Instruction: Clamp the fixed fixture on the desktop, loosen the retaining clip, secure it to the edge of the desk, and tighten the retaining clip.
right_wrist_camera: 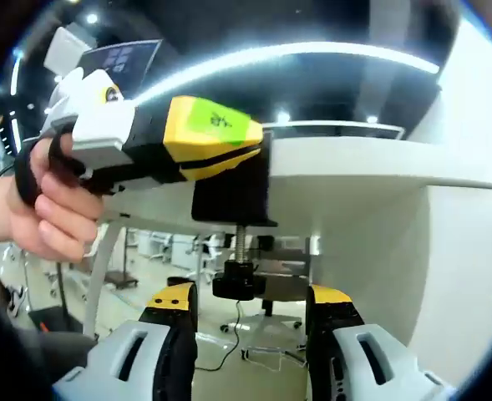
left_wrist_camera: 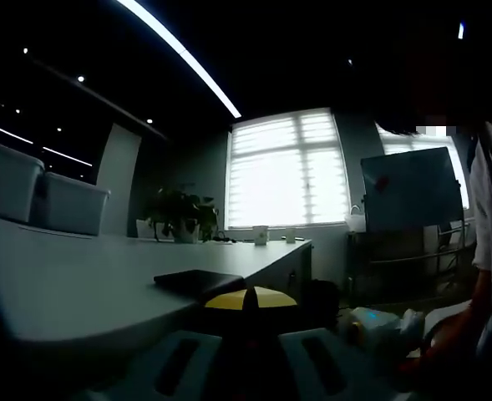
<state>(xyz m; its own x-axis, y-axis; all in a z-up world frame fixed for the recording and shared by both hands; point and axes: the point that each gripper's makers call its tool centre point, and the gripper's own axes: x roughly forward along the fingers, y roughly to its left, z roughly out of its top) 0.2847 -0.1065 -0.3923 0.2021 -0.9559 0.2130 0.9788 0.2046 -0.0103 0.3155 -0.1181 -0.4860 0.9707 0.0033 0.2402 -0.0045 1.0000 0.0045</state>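
Holding the stiff clamp [right_wrist_camera: 231,196] on the worktop [right_wrist_camera: 371,180] edge, left gripper [right_wrist_camera: 220,150] is pinching it while right gripper [right_wrist_camera: 250,322], spread, is flanking the screw knob [right_wrist_camera: 238,286] below, the likely grip point.

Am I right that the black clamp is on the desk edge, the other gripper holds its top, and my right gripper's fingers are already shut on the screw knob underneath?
Not quite. In the right gripper view the right gripper is open, its fingers standing either side of the round black screw knob without closing on it. The rest holds: the black clamp sits on the edge of the white desk, with the left gripper at its top.
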